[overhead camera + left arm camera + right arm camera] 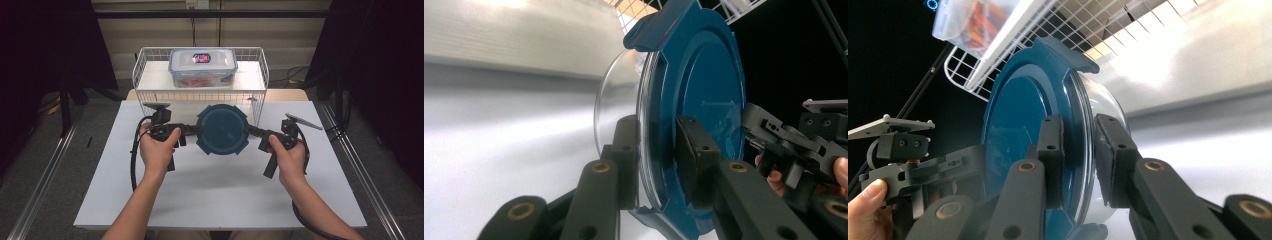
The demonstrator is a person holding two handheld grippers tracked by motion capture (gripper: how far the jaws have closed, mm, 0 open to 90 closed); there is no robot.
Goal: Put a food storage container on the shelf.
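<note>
Round blue-lidded bowl (222, 129) is held above the white table (220, 190), in front of the wire basket (142, 75). Left gripper (192, 129) clamps its left rim; right gripper (251, 131) clamps its right rim, jaws straddling lid and clear bowl wall. A lidded box (203, 66) sits in the basket.

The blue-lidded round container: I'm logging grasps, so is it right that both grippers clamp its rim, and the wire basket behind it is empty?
Not empty. The high view shows a clear lidded box in the wire basket. Both grippers, left and right, do clamp the round container.
</note>
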